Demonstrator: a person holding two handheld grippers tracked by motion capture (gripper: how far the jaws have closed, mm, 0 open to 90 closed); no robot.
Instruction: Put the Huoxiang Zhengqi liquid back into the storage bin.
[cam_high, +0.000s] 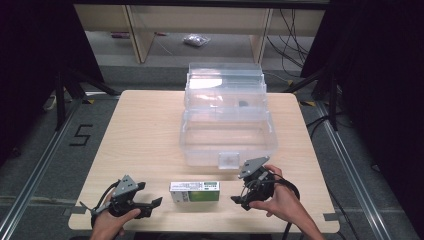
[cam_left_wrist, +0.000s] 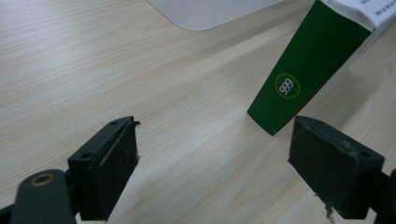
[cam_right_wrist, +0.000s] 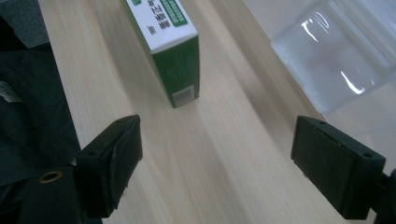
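A green and white carton (cam_high: 194, 191) lies on its side near the front edge of the wooden table (cam_high: 145, 130), between my two grippers. My left gripper (cam_high: 156, 204) rests to its left, open and empty, jaws pointing at the carton's green end (cam_left_wrist: 299, 79). On the carton's other side my right gripper (cam_high: 239, 199) is open and empty, jaws turned toward the end with a small label (cam_right_wrist: 177, 70). My left gripper (cam_left_wrist: 215, 172) and right gripper (cam_right_wrist: 217, 172) each show bare table between their jaws.
A clear plastic storage box (cam_high: 227, 125) with its lid standing open behind it occupies the table's middle and far side; its front latch (cam_high: 229, 160) sits just beyond the carton. Its corner (cam_right_wrist: 336, 60) lies close to my right gripper. Shelving and cables lie beyond the table.
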